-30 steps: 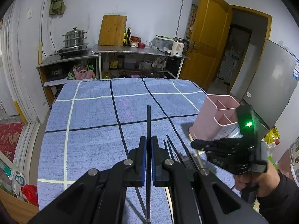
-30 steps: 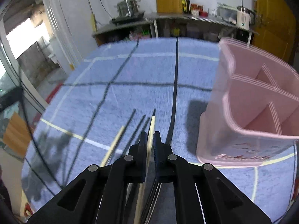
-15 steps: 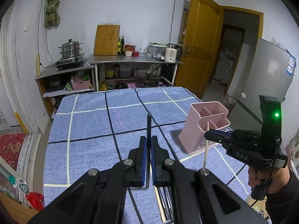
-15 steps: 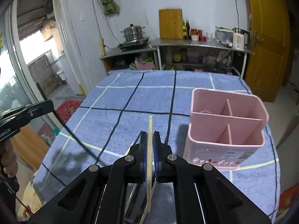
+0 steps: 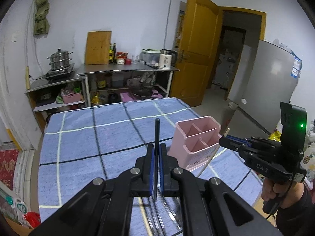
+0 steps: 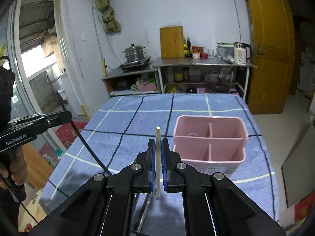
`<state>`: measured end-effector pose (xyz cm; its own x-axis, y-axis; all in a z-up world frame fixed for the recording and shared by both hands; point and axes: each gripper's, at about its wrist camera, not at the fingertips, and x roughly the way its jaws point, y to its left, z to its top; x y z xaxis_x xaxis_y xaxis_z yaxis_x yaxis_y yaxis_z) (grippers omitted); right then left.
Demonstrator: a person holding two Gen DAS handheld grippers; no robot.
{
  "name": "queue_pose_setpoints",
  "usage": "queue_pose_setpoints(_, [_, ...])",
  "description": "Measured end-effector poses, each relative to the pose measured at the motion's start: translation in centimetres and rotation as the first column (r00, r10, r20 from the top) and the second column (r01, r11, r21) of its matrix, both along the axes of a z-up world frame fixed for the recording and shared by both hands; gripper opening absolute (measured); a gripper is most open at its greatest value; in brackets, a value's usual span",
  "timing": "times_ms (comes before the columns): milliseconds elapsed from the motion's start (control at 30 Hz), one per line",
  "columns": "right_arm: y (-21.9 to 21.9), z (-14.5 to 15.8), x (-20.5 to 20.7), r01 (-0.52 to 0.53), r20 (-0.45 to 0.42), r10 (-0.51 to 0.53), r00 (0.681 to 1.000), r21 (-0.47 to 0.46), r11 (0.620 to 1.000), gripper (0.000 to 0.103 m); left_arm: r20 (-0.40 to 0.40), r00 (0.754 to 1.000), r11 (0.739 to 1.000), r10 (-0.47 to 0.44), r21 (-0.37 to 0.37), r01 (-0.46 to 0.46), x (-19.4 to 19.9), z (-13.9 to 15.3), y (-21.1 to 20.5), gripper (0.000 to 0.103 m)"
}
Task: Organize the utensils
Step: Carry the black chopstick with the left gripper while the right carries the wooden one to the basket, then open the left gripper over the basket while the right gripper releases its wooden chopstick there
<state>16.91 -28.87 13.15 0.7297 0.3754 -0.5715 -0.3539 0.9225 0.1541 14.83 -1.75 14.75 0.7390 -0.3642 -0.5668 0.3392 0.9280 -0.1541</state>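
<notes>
Gripping one thin chopstick each, black chopstick (image 5: 157,137) in the left gripper (image 5: 157,169) and pale chopstick (image 6: 157,157) in the right gripper (image 6: 157,167), both pairs of fingers risked pivoting slips short of the pink holder (image 6: 210,141).

Far wall: wooden cutting board (image 5: 97,47) leaning upright on a steel counter (image 5: 126,69), dark bottles (image 5: 112,53) just right of it, then red-lidded jars (image 5: 122,57). White electric kettle (image 5: 164,61) near the counter's right end. Left of the counter, on a lower stand, stacked steel steamer pot (image 5: 59,59) on a burner. Pink basket (image 5: 71,96) on the shelf beneath. Olive cloth (image 5: 41,11) hanging high on the left wall. Yellow wooden door (image 5: 194,59) standing open on the right, grey refrigerator (image 5: 264,86) beyond it. Blue checked tablecloth (image 5: 82,141) in the near ground, black and white lines crossing it. Red patterned rug (image 5: 7,167) on the floor at left.
</notes>
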Motion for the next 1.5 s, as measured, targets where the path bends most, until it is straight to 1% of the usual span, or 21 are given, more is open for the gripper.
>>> queue_pose_setpoints(267, [-3.2,3.3,0.5,0.062,0.064,-0.064,0.996,0.023,0.998,0.006,0.01,0.996,0.996,-0.085,-0.041,0.085,1.9,2.3,-4.2,0.005])
queue_pose_setpoints(367, [-4.2,4.6,1.0,0.081,0.09,-0.084,0.992,0.034,0.996,0.006,0.023,0.994,0.993,-0.104,-0.059,0.105,3.2,3.7,-5.6,0.005])
queue_pose_setpoints(567, [-5.2,6.3,2.8,0.105,0.132,-0.111,0.985,0.052,0.993,0.006,0.054,0.992,0.99,-0.113,-0.074,0.117,5.5,5.8,-7.4,0.005])
queue_pose_setpoints(700, [-5.4,6.2,4.2,0.106,0.13,-0.113,0.985,0.06,0.993,0.006,0.066,0.992,0.991,-0.105,-0.08,0.11,7.0,6.3,-8.1,0.005])
queue_pose_setpoints(800, [-5.5,4.9,5.6,0.11,0.106,-0.117,0.987,0.063,0.992,0.006,0.055,0.994,0.992,-0.099,-0.077,0.103,8.1,5.4,-8.6,0.005])
queue_pose_setpoints(1033, [-5.5,0.3,7.7,0.116,0.011,-0.117,0.993,0.052,0.992,0.006,-0.05,0.994,0.993,-0.095,-0.07,0.091,10.7,0.5,-9.7,0.005])
queue_pose_setpoints(1167, [-5.6,-1.8,8.5,0.12,-0.033,-0.119,0.992,0.041,0.992,0.006,-0.093,0.991,0.994,-0.095,-0.062,0.089,11.3,-1.9,-10.1,0.005])
queue_pose_setpoints(1333, [-5.7,-3.1,9.0,0.131,-0.061,-0.129,0.99,0.027,0.991,0.006,-0.116,0.988,0.994,-0.1,-0.052,0.094,11.5,-3.5,-10.4,0.005])
queue_pose_setpoints(1500, [-6.0,-3.7,9.4,0.15,-0.084,-0.148,0.985,0.024,0.988,0.006,-0.11,0.989,0.994,-0.097,-0.058,0.091,11.6,-3.7,-10.3,0.005])
